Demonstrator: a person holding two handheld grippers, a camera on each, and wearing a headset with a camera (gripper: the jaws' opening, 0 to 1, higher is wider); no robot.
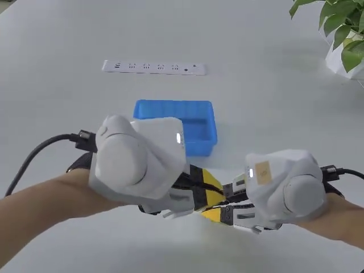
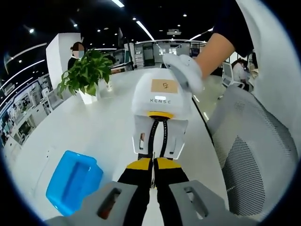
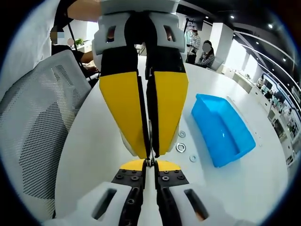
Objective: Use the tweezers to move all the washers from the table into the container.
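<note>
The left gripper (image 3: 150, 155) and the right gripper (image 3: 150, 165) meet tip to tip. Both pairs of fingers are narrow, and I cannot tell if they pinch something. Left of the fingers the surface (image 3: 96, 155) ends near a mesh chair (image 3: 33, 136). Right of them, three small metal ring washers (image 3: 181, 148) lie flat, before the open blue container (image 3: 221, 129).
</note>
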